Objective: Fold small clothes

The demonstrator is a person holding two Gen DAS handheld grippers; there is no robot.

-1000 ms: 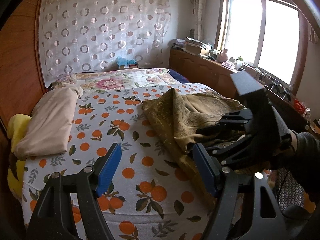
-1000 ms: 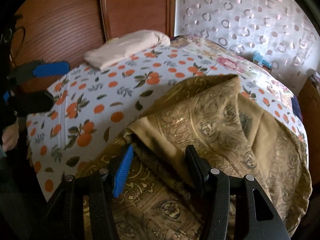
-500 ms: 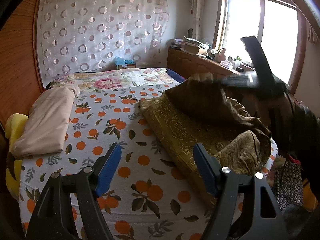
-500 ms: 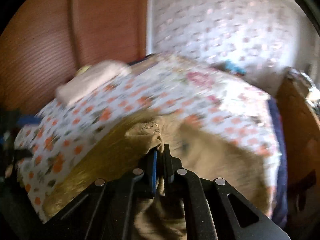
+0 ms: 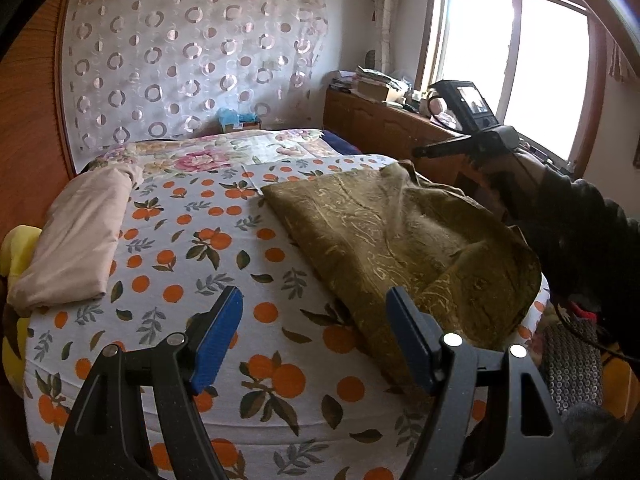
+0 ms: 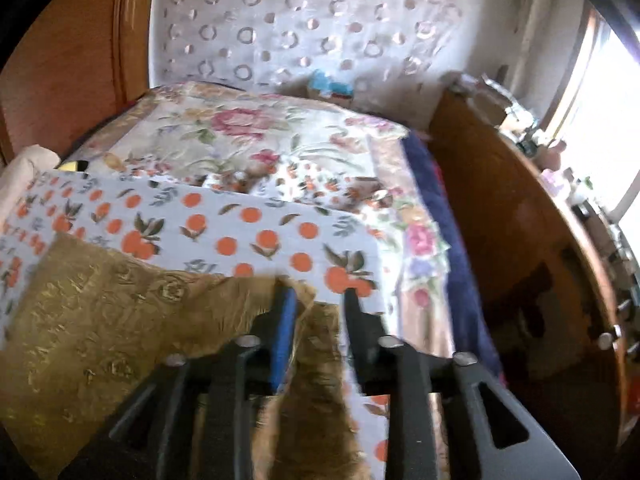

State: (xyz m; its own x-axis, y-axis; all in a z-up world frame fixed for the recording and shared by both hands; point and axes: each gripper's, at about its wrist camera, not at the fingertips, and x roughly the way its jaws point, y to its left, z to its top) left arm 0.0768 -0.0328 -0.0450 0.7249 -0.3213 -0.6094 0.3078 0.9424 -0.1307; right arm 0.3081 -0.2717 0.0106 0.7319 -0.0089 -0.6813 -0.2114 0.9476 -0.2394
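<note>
An olive-gold patterned cloth [image 5: 380,240] lies folded over on the right half of the orange-print bed sheet [image 5: 192,248]. In the right wrist view its far corner [image 6: 240,288] rests by the blue pad [image 6: 285,320]. The cloth hangs loose between the fingers of my right gripper [image 6: 320,314]. Those jaws are opening and the pads do not press on the fabric. My left gripper [image 5: 314,320] hovers open over the sheet near the bed's front edge, just left of the cloth's near edge, with nothing between its fingers.
A folded beige cloth [image 5: 76,240] lies along the bed's left side beside a yellow plush toy [image 5: 16,248]. A floral quilt [image 6: 248,132] covers the far end. A wooden cabinet [image 5: 392,128] stands right of the bed, and a dark sleeve [image 5: 580,232] reaches in from the right.
The right gripper shut on the cloth's edge, carried it up and across toward the far right of the bed, and its jaws have now parted. The left gripper stayed still and open.
</note>
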